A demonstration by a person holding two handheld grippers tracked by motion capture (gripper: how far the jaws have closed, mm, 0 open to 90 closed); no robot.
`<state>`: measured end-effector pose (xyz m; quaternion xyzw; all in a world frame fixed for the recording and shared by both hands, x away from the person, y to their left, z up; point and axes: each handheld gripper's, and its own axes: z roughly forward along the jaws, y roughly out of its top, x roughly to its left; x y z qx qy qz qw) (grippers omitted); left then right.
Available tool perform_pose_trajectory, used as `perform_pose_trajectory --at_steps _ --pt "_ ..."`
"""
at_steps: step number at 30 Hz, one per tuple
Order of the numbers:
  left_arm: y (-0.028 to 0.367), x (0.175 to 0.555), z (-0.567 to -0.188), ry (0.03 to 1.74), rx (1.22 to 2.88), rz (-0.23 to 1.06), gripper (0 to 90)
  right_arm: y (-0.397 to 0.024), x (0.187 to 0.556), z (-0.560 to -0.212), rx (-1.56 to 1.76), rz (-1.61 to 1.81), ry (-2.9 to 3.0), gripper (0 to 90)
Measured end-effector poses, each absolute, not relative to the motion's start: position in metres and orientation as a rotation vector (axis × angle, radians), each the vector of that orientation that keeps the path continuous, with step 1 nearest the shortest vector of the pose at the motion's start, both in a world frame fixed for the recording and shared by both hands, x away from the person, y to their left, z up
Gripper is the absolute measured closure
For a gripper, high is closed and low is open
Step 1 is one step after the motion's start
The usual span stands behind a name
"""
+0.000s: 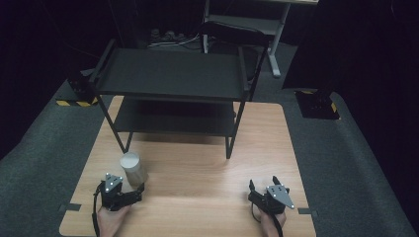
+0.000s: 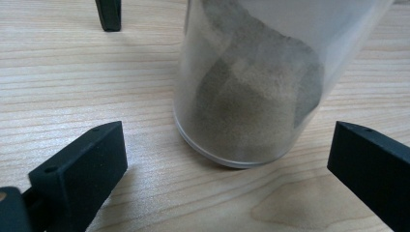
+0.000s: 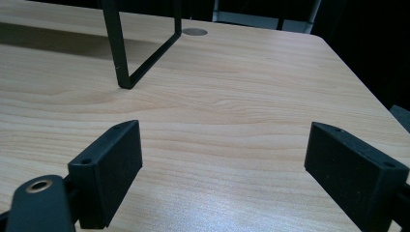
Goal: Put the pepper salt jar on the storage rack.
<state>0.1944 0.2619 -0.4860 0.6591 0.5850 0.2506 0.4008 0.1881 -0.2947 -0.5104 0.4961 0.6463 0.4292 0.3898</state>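
Observation:
A translucent cylinder with a white lid point(image 1: 133, 168) stands upright on the wooden table point(image 1: 197, 163) at the front left. In the left gripper view the cylinder point(image 2: 251, 92) holds greyish-brown powder. My left gripper point(image 1: 129, 187) sits just in front of it, open, its jaws wide to either side and apart from the container point(image 2: 227, 159). My right gripper point(image 1: 264, 185) rests near the front right of the table, open, with bare wood between its jaws point(image 3: 222, 159).
A black two-tier metal shelf point(image 1: 173, 74) stands at the back of the table; one of its legs point(image 3: 118, 48) rises ahead of the right gripper. Another shelf foot point(image 2: 109, 14) shows beyond the cylinder. Dark floor surrounds the table.

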Motion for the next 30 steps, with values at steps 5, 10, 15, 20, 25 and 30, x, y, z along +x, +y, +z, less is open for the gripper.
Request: perform_pose_trajectory --at_steps 5,10,15,20,25,30 --pt "0.268 0.195 -0.485 1.463 1.659 0.599 0.4 -0.295 0.188 -0.511 1.262 1.091 1.640 12.3" --pt "0.268 0.188 -0.482 1.459 1.657 0.620 0.5 -0.294 0.188 -0.511 1.255 1.083 1.641 12.3" --pt "0.260 0.179 -0.471 1.453 1.670 0.725 3.1 -0.293 0.188 -0.511 1.254 1.079 1.638 12.2" --pt "0.264 0.184 -0.462 1.412 1.688 0.697 4.0 -0.293 0.188 -0.511 1.257 1.080 1.633 12.2" --pt "0.260 0.197 -0.456 1.387 1.739 0.671 6.6 -0.293 0.187 -0.511 1.259 1.081 1.629 12.2" --pt "0.256 0.205 -0.456 1.378 1.734 0.673 7.2 -0.293 0.187 -0.512 1.264 1.082 1.614 12.2"
